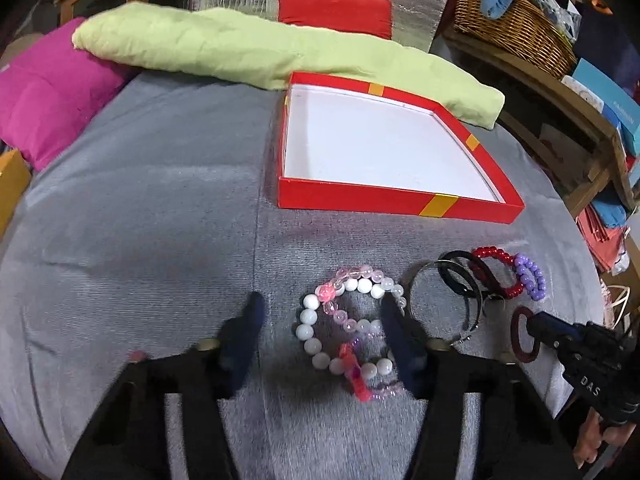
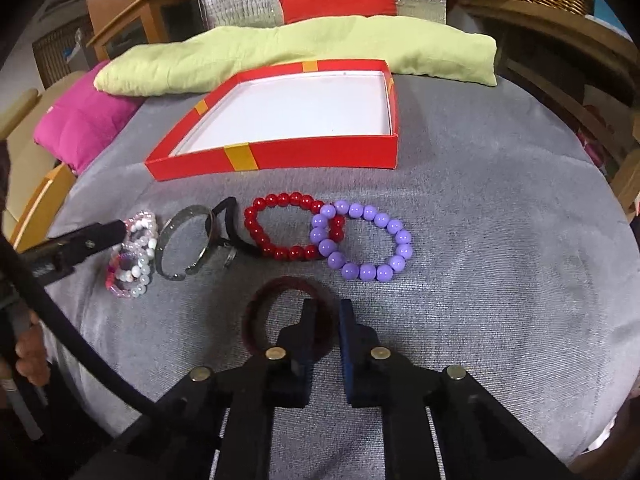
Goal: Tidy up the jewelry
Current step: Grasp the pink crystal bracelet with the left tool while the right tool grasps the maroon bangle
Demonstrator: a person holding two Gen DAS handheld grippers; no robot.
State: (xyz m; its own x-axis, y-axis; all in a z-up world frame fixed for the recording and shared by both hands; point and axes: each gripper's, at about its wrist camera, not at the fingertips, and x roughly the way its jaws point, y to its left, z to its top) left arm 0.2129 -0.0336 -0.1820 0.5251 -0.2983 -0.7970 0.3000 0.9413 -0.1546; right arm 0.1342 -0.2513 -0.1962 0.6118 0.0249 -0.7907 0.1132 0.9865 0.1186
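Note:
A red box [image 1: 396, 200] with a white inside lies open on the grey cloth; it also shows in the right wrist view [image 2: 320, 156]. My left gripper [image 1: 324, 312] is open, its fingers low on either side of the white and pink bead bracelets [image 1: 344, 332]. My right gripper [image 2: 326, 312] is nearly shut around the rim of a dark red bangle [image 2: 264, 300], also seen in the left wrist view [image 1: 520, 336]. A silver bangle [image 2: 184, 240], a black band [image 2: 228, 216], a red bead bracelet [image 2: 292, 228] and a purple bead bracelet [image 2: 364, 240] lie in a row.
A light green cushion [image 1: 248, 48], a magenta cushion [image 1: 52, 88] and a red cushion [image 1: 336, 12] lie behind the box. A wicker basket [image 1: 516, 28] stands on a wooden shelf at the right. The cloth's edge curves near the purple bracelet.

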